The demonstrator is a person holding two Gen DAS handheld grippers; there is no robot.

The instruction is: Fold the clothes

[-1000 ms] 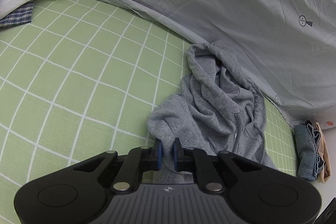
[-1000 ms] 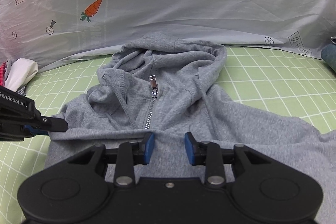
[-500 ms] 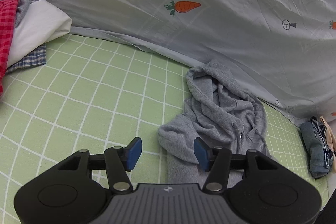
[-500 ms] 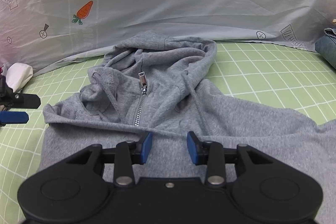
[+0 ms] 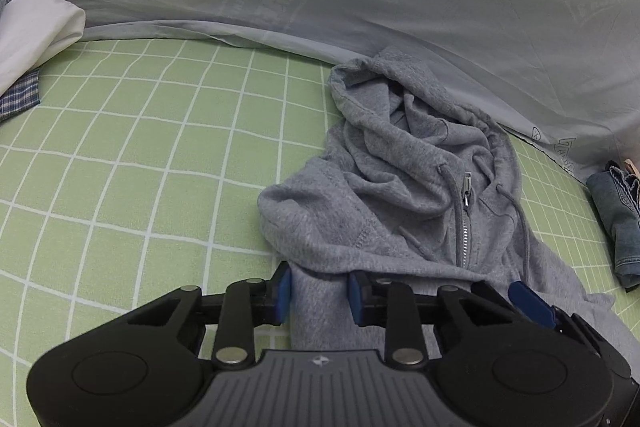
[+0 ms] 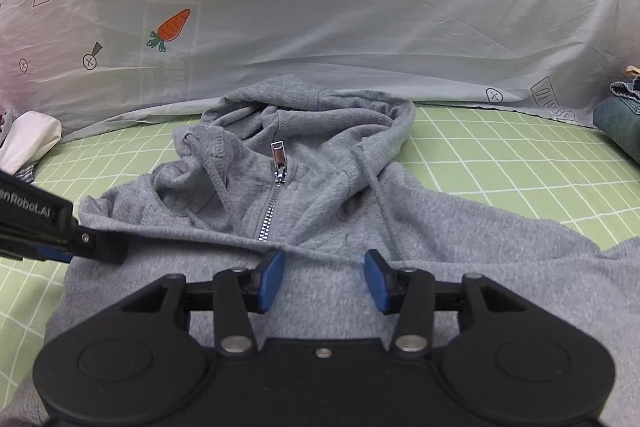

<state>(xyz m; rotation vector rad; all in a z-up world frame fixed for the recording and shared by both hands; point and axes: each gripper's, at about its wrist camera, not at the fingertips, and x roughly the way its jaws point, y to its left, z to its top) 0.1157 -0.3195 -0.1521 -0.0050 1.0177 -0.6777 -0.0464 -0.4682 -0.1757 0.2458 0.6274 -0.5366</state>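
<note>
Hoodie (image 5: pixel 404 195) half folded; my left hand-held gripper (image 5: pixel 319 291) has been narrowing round its folded edge, the right hand-held gripper (image 6: pixel 325 277) widening, empty. Next I pinch firmly.

Hoodie (image 6: pixel 328 195) on bed (image 6: pixel 500 163), w/ sheet (image 6: pixel 320 7) behind.
</note>
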